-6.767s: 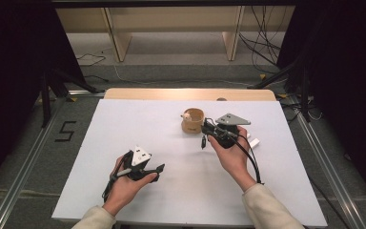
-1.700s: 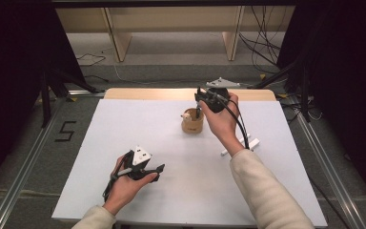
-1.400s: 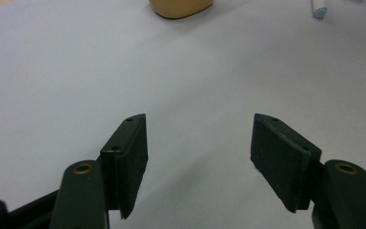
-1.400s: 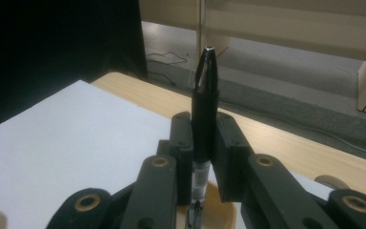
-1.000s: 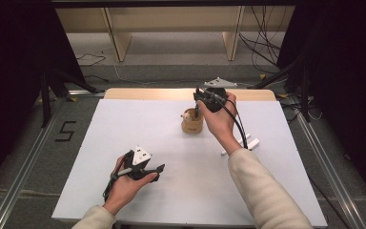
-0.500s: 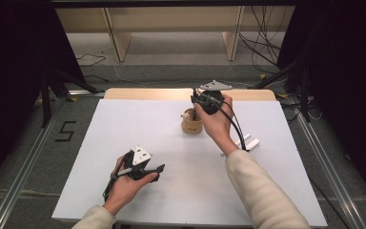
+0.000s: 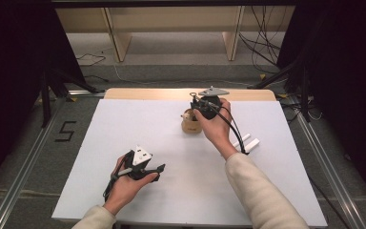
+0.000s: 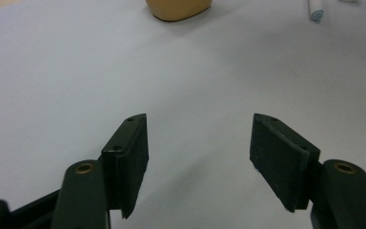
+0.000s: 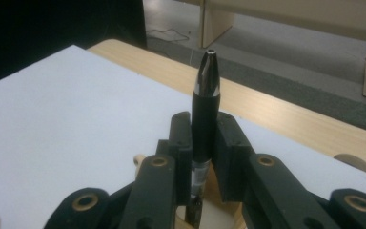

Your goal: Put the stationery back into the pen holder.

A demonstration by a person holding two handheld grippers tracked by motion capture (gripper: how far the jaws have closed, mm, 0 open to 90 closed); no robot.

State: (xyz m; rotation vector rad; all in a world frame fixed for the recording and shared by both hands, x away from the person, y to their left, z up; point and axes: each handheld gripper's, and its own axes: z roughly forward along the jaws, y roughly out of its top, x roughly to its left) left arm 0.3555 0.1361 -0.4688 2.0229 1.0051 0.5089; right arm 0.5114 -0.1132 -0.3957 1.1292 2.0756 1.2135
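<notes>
The right gripper (image 9: 204, 143) pinches a slim black pen with a silver tip (image 9: 205, 109), upright over the tan wooden cup (image 7: 191, 125) at twelve o'clock, apparently near the white table (image 7: 124, 124)'s far edge. The left gripper (image 8: 198, 162) rests spread at seven o'clock on bare tabletop.

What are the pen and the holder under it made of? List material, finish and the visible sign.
Pen: probably plastic, matte black barrel; its glossy dark tip with a bright ring could be metal or plated plastic. Holder: likely wood, though tan plastic is possible; smooth, pale tan with an even, dull surface.
</notes>
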